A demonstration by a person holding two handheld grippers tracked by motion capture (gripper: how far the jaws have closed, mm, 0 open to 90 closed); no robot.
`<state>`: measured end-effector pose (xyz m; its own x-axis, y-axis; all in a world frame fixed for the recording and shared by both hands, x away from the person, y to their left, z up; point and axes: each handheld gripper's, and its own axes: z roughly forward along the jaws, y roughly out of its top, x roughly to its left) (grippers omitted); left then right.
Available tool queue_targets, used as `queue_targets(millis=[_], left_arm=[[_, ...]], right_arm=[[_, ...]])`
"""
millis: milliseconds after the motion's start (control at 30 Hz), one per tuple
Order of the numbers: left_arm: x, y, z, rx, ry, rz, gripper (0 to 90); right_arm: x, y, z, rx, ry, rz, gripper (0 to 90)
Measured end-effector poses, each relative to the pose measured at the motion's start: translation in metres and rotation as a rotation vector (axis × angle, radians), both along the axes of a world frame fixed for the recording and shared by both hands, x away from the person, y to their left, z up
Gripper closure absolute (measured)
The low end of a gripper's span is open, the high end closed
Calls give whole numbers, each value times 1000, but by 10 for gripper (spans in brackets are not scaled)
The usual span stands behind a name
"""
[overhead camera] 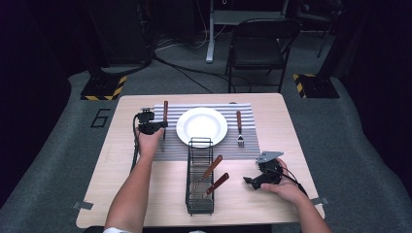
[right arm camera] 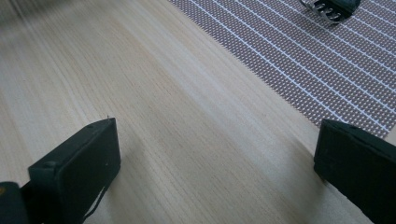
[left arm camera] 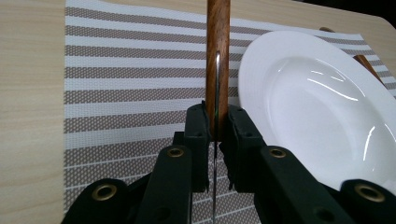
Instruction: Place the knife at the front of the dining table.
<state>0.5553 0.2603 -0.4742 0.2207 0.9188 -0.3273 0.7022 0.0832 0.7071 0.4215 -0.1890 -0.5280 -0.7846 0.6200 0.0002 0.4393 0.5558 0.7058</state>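
Note:
My left gripper (left arm camera: 216, 123) is shut on a wooden-handled knife (left arm camera: 218, 51), which lies along the striped placemat (left arm camera: 121, 79) just left of the white plate (left arm camera: 322, 107). From above, that gripper (overhead camera: 156, 127) sits at the plate's (overhead camera: 201, 125) left with the knife (overhead camera: 165, 112) pointing away from me. My right gripper (overhead camera: 256, 180) rests low over bare wood at the table's front right, and its jaws stand wide open with nothing between them (right arm camera: 210, 154). A wooden-handled fork (overhead camera: 239, 127) lies on the mat right of the plate; its tines (right arm camera: 327, 10) show in the right gripper view.
A black wire cutlery rack (overhead camera: 199, 177) stands at the table's front middle with two wooden-handled utensils (overhead camera: 213, 175) in it. Behind the table are a black folding chair (overhead camera: 257, 46), cables on the floor and a desk leg (overhead camera: 211, 34). The table's (overhead camera: 145, 194) front edge is near my forearms.

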Motion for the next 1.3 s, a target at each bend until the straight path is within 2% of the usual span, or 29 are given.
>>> queue_targets(millis=[167, 200, 233, 267, 533, 600, 1033, 1300], left_arm=[[4, -6, -4, -5, 7, 6, 803], [6, -5, -7, -2, 25, 2, 803], [6, -5, -8, -4, 27, 5, 803], [7, -5, -9, -19, 29, 16, 803], [11, 0, -14, -41, 50, 31, 804], [13, 1, -19, -65, 58, 45, 804], [20, 0, -31, -88, 74, 74, 803], [22, 6, -36, -135, 94, 99, 802]], right_arm=[[0, 0, 0, 3, 0, -5, 0], [0, 0, 0, 3, 0, -5, 0], [0, 0, 0, 3, 0, -5, 0], [0, 0, 0, 3, 1, -5, 0], [0, 1, 0, 5, 2, -6, 0], [0, 0, 0, 3, 1, -5, 0], [0, 0, 0, 4, 1, -5, 0], [0, 0, 0, 4, 1, -5, 0]])
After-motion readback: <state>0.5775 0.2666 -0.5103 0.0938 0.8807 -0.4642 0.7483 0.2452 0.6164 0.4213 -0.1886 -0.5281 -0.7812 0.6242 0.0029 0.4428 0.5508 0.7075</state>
